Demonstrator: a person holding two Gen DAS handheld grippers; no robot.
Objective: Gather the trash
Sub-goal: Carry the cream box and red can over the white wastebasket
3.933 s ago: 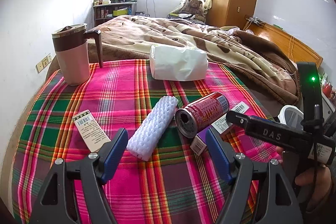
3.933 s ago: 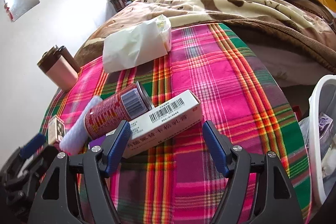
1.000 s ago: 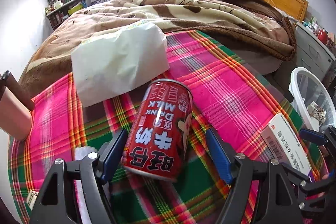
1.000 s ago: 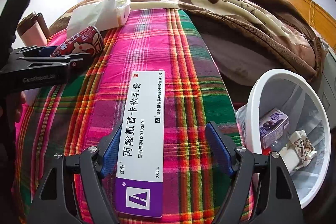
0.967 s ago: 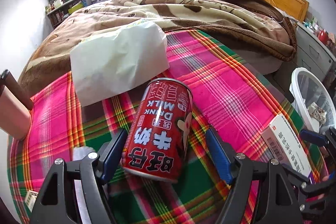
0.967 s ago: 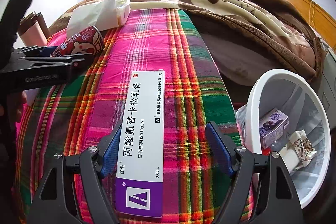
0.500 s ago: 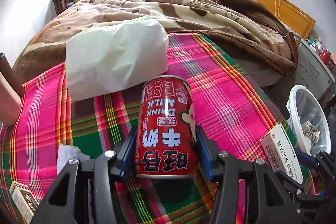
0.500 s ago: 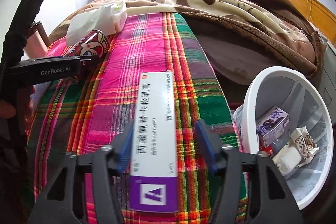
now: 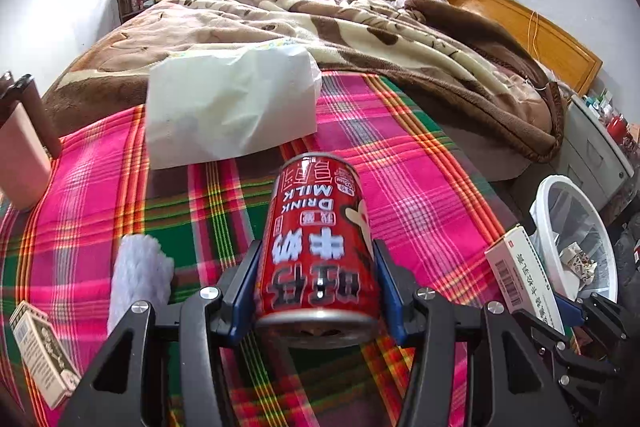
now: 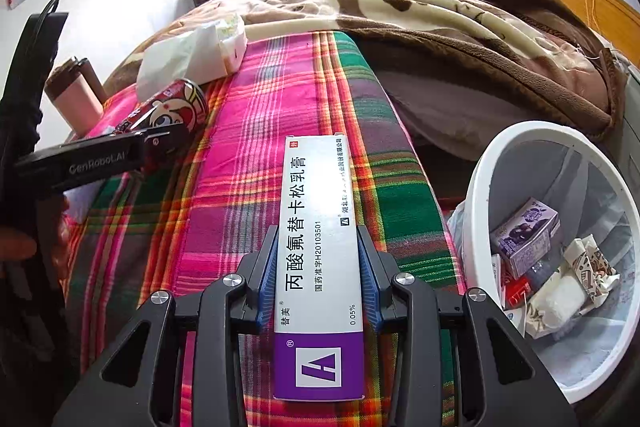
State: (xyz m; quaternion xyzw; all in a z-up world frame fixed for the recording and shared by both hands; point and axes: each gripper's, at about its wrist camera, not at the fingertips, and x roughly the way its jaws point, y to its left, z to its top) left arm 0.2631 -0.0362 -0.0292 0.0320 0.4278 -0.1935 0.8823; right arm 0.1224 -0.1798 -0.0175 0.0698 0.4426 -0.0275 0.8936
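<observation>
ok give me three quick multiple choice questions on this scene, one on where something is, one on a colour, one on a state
1. Where is the white bin?
A. on the plaid cloth
B. beside the bed, below its edge
C. on the shelf

2. What colour is the can between the left gripper's fingers?
A. red
B. blue
C. silver all over

3. How is the long white and purple box now?
A. lying in the bin
B. standing alone on end
C. between the right gripper's closing pads

Answers: 1 B, its rim sits lower than the plaid cloth. 2 A, the can's printed side is red. 3 C, a blue pad sits at each long side.
</observation>
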